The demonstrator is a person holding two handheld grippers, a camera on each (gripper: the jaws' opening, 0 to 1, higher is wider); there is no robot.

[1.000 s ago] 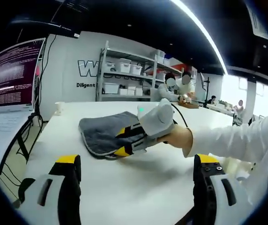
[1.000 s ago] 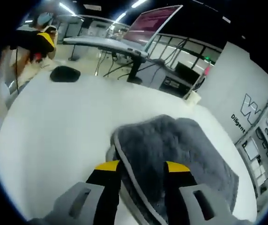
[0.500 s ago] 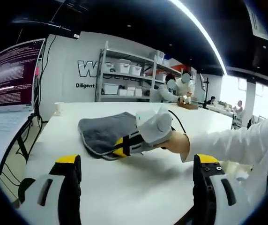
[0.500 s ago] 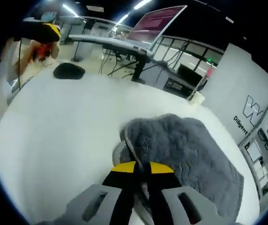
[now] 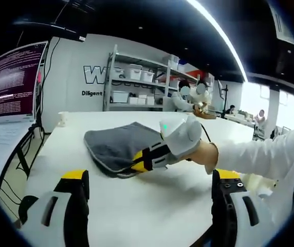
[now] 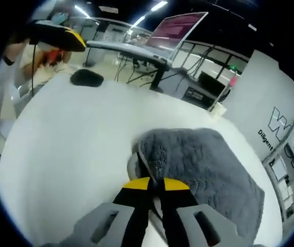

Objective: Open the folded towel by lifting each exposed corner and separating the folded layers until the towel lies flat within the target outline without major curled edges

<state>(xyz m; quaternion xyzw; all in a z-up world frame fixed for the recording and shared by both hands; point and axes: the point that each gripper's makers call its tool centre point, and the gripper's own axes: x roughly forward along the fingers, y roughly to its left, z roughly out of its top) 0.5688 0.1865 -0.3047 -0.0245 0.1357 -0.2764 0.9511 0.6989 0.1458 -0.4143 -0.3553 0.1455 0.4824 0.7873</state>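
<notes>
My right gripper [image 6: 156, 183] has its two yellow-tipped jaws pressed together on the near corner of the grey towel [image 6: 203, 167], and a thin fold of the cloth with its pale border stands up between the tips. The towel lies folded on the white table [image 6: 65, 149], with its upper layer spreading away from my jaws toward the far side. In the left gripper view I see the same towel [image 5: 117, 146] near the middle of the table [image 5: 152, 206], and my right gripper [image 5: 146, 160] comes in from the right, held by my hand [image 5: 204, 154] in a white sleeve [image 5: 262, 157]; its tips are closed on the front edge of the towel, which is raised a little there. My left gripper [image 5: 149, 180] holds nothing: its jaws stand wide apart at the bottom of its own view, above the bare table and well apart from the towel. Beyond the table, in the right gripper view, there is a dark round object [image 6: 87, 77] near the far edge and a monitor [image 6: 175, 30] with reddish text on a stand. In the left gripper view a shelf [image 5: 136, 85] with white boxes stands against the wall, and some people sit at another table behind.
</notes>
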